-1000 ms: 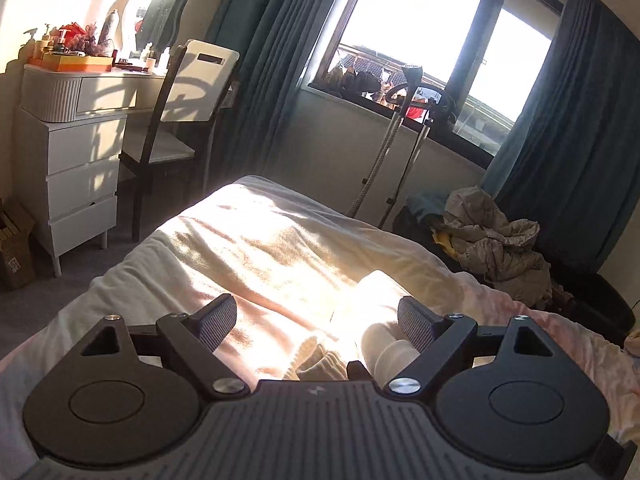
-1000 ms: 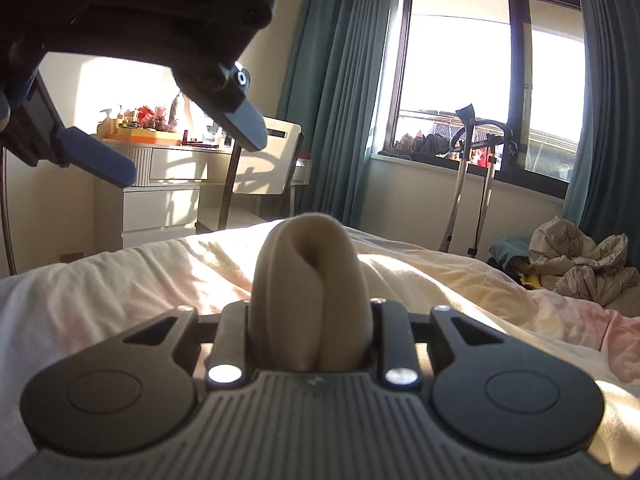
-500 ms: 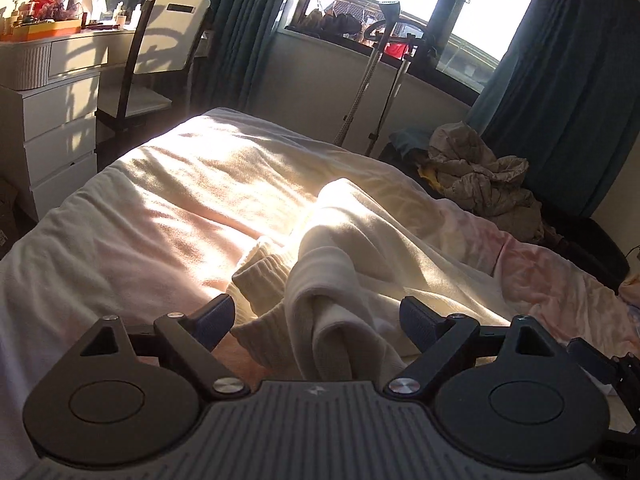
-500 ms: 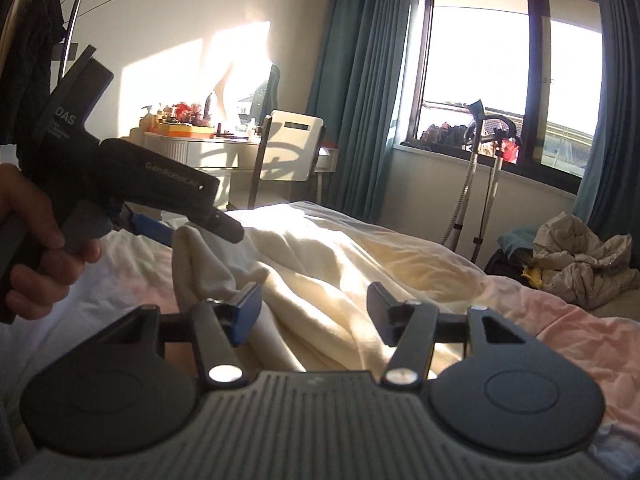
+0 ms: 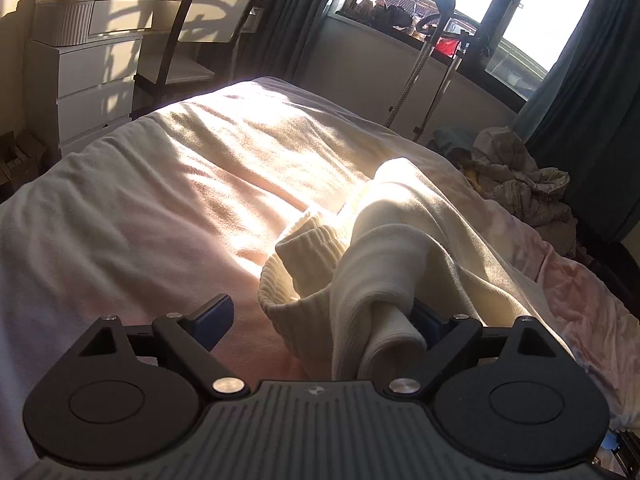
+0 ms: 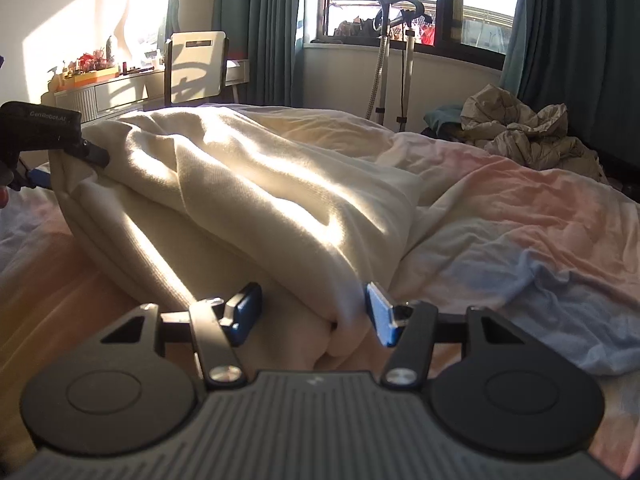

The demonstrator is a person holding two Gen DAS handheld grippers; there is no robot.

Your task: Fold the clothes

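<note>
Right, left gripper [image 5: 322,326]: jaws spread wide, nothing clamped. A rolled fold of the cream sweater [image 5: 372,276] lies against its right pad; the left pad [image 5: 214,318] stands clear over bare blanket. The ribbed cuff [image 5: 304,244] sits just ahead between the fingers, its open end toward the camera.

Right gripper [image 6: 314,314]: jaws about half apart, not gripping. A bunched edge of the sweater [image 6: 256,192] pokes in between the blue pads without either pad pressing it, as far as the right wrist view shows.

Sweater is heaped on the bed [image 5: 160,208], running away from the right gripper toward the far left, where the left gripper [image 6: 52,140] shows with cloth draped against its finger. The sweater's near edge is doubled over and thick; its right edge drops onto the pink-and-blue sheet [image 6: 532,216].

Open room: broad flat blanket left of the sweater in the left wrist view, and flat rumpled sheet to the right of it in the right wrist view. Bed edge falls off at the far end toward a chair [image 5: 208,20] and drawers [image 5: 88,68]; a clothes pile [image 6: 524,132] sits beyond the right side, under the window.
</note>
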